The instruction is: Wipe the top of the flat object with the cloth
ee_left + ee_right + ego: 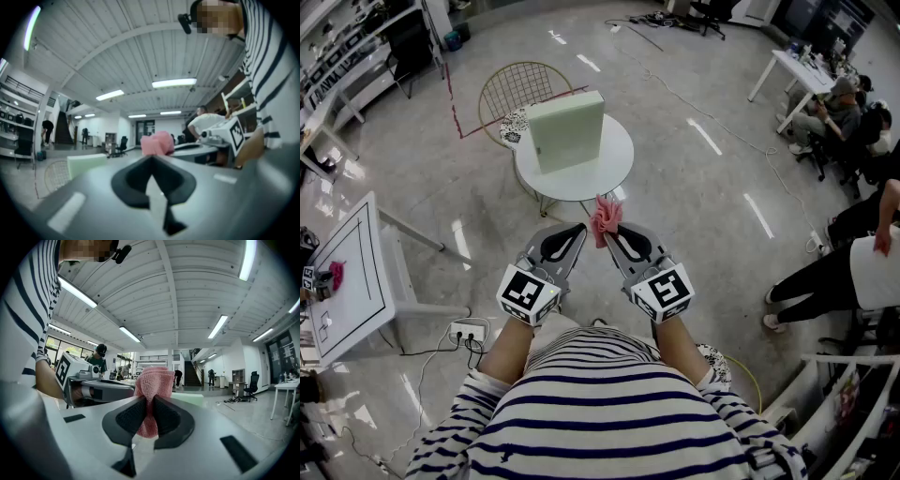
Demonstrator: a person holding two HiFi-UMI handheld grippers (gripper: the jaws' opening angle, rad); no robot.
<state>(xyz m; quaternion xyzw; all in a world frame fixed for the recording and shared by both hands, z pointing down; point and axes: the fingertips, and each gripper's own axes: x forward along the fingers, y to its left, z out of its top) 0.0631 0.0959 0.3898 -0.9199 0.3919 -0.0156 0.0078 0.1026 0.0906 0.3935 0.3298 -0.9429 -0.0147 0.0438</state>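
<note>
A pale green flat slab (pixel 566 129) rests on the round white table (pixel 614 169) ahead of me. My right gripper (pixel 609 228) is shut on a pink cloth (pixel 606 217), which bunches up between its jaws (pixel 152 401). It hangs just short of the table's near edge. My left gripper (pixel 578 232) is beside it, shut with nothing between its jaws. In the left gripper view the cloth (pixel 157 143) and the slab (pixel 86 163) show beyond the closed jaw tips (pixel 151 159). The right gripper view shows the slab (pixel 187 399) behind the cloth.
A gold wire chair (pixel 517 89) stands behind the round table. A white desk (pixel 352 272) is at my left, with a power strip (pixel 469 331) on the floor beside it. People sit and stand at the right (pixel 844 112). Cables run over the grey floor.
</note>
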